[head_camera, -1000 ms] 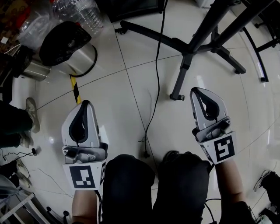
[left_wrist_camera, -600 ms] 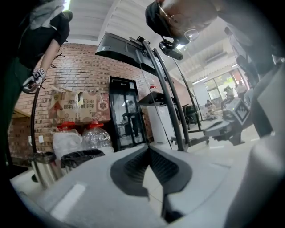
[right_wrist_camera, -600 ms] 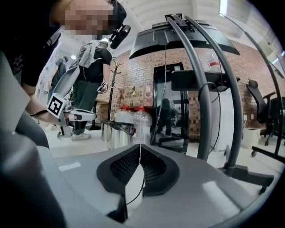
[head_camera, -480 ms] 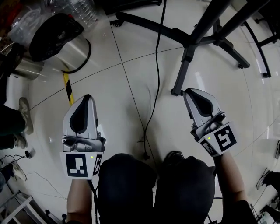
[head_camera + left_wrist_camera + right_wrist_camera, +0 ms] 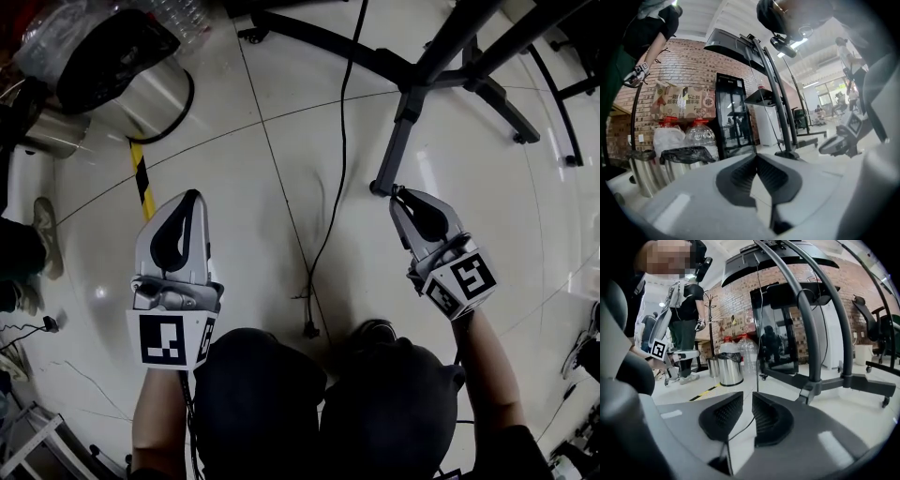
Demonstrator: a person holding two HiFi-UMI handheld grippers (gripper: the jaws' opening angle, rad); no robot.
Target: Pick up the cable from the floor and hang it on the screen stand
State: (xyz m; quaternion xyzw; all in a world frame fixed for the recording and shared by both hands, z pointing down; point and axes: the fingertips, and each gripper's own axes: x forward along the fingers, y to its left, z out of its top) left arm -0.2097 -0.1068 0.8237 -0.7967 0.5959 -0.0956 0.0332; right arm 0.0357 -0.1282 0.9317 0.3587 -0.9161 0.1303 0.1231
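We see a black cable on white floor between our grey left hand-held gripper and right hand-held gripper, yellow-black striped tape beyond the left.

Bright overhead light glares off glossy floor; fisheye edges curve.

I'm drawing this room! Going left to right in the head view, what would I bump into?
Shoe → left gripper → cable on the floor → right gripper, its jaws just opening with nothing gripped.
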